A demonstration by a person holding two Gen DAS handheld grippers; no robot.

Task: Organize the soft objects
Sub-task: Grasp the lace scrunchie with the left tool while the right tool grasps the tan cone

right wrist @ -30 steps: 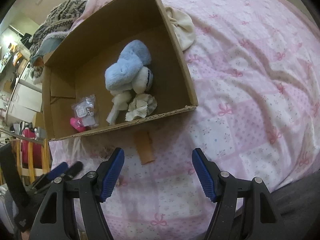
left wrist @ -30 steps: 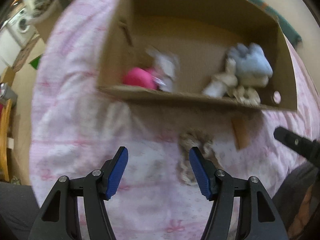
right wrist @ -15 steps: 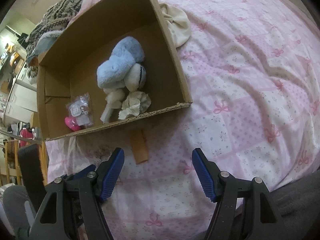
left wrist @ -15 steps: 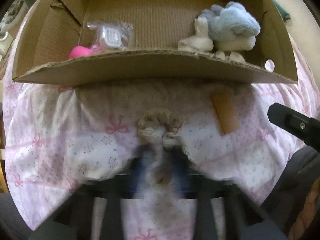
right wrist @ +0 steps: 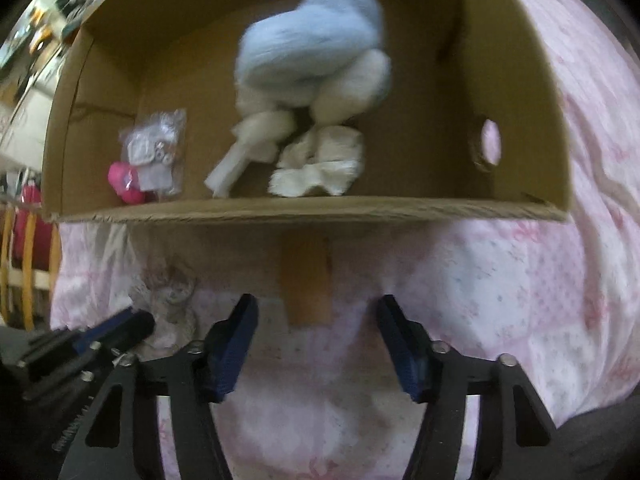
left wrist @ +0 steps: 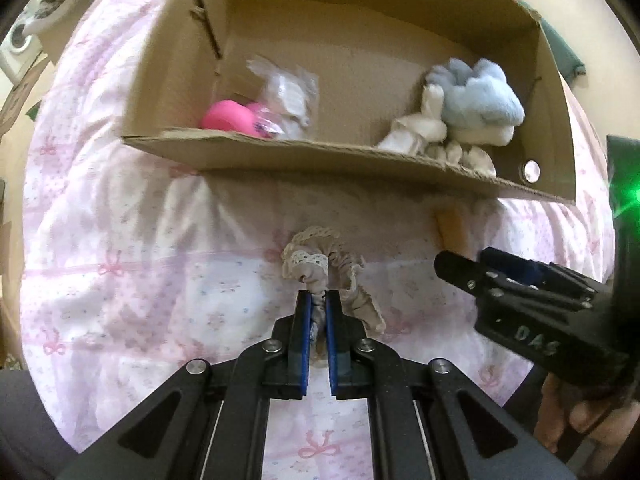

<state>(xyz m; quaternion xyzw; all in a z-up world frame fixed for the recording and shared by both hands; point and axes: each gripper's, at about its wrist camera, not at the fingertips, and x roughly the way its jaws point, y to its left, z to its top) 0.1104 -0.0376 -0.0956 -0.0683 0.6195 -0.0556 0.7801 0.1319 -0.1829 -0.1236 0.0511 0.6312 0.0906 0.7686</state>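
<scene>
A bed (left wrist: pixel 120 240) covered in a pink-and-white bow-print quilt carries everything. A brown cardboard box (left wrist: pixel 320 156) sits open on it. Just in front of the box lies a beige lace-trimmed scrunchie (left wrist: pixel 320 260). A strip of tan tape (right wrist: pixel 306 288) hangs from the box's front wall onto the quilt.
</scene>
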